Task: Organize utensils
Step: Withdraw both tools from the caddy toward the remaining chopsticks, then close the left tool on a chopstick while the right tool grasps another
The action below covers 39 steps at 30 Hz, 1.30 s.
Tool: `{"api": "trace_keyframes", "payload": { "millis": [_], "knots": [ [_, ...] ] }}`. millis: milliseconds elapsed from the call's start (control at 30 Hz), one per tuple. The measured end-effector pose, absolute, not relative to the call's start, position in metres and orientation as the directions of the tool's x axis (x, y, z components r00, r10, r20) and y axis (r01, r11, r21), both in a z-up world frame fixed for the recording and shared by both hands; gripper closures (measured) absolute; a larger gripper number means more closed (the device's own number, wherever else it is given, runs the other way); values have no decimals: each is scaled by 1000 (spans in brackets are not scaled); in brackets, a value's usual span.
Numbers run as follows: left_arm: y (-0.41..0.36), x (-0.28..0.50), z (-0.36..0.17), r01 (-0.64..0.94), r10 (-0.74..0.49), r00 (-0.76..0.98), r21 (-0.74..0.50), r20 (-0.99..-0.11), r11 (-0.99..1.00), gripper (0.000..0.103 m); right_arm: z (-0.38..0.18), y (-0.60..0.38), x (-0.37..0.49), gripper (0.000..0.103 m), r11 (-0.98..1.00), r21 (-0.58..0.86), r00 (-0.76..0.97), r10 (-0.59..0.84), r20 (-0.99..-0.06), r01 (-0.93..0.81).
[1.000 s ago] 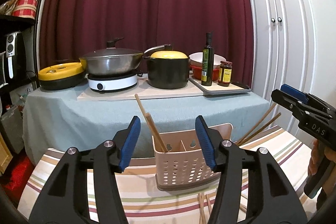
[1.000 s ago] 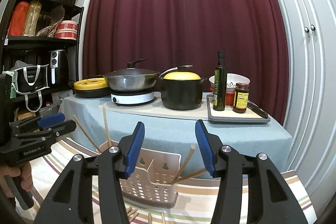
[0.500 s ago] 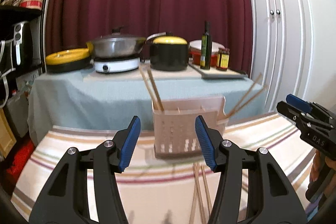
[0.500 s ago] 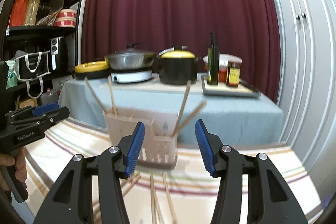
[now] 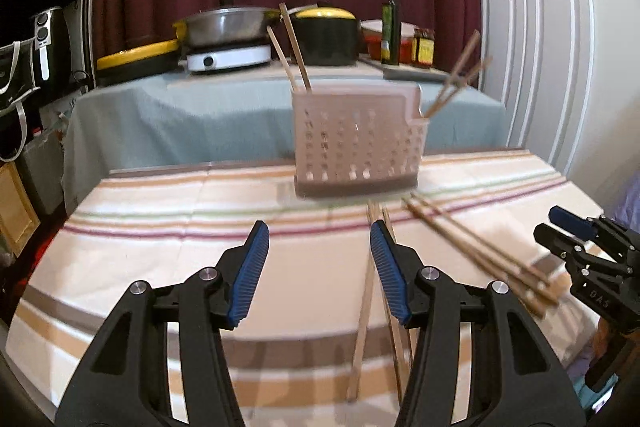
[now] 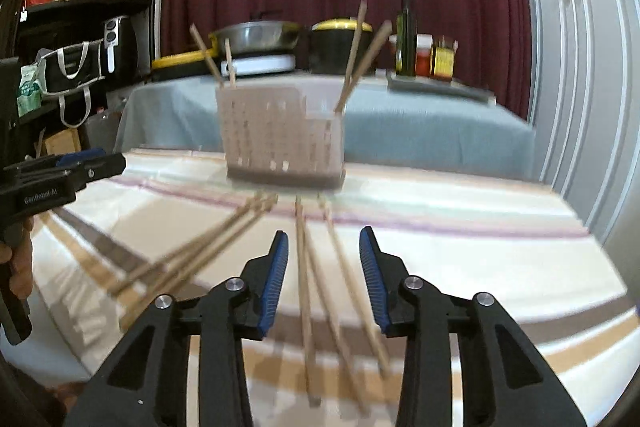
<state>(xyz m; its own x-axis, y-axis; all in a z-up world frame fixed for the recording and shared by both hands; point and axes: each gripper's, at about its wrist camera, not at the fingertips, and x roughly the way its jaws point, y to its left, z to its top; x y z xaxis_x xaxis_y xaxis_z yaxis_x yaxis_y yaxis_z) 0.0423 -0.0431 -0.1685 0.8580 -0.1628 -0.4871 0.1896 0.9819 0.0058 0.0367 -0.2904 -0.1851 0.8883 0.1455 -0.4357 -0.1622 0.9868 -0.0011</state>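
**A:** 2 views. Left wrist first: left gripper (image 5: pixel 316 269) has its fingers spread wide, holding nothing. Loose chopsticks (image 5: pixel 472 251) lie flat on the striped cloth (image 5: pixel 160 239). 1 pair runs along the right pad (image 5: pixel 386 275), long axis pointing away toward the caddy (image 5: pixel 356 143). Another bunch angles off right, toward the right gripper (image 5: pixel 576 239).

**B:** Caddy contents?

**A:** 2 sticks at its left end, 2 at its right, all leaning. Caddy stands at the far edge of the cloth, well apart from both grippers.

**B:** Right wrist?

**A:** Right gripper (image 6: pixel 324 277) is also spread wide and empty. 2 or 3 chopsticks (image 6: pixel 306 291) lie between its pads, long axis along the fingers. Blurred, so count is unsure.

**B:** Nearer arm?

**A:** Right, I'd judge. Sticks are already centred in its gap, but lengthwise; closing may need a wrist turn to cross them.
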Motion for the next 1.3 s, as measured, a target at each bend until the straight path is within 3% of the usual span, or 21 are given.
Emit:
{"api": "trace_keyframes", "payload": {
  "millis": [233,633,1300],
  "knots": [
    [-54,25,-200,219,-179,818,8,-547,976,58,-222,-291,21,78,984,4,849,154,-505,-176],
    [-65,17,-220,234,-183,788,11,-588,972,58,-238,-291,18,92,985,-3,835,146,-530,-174],
    [-81,12,-240,267,-189,765,36,-616,963,74,-238,-291,16,92,984,-1,836,149,-529,-176]
  ]
}}
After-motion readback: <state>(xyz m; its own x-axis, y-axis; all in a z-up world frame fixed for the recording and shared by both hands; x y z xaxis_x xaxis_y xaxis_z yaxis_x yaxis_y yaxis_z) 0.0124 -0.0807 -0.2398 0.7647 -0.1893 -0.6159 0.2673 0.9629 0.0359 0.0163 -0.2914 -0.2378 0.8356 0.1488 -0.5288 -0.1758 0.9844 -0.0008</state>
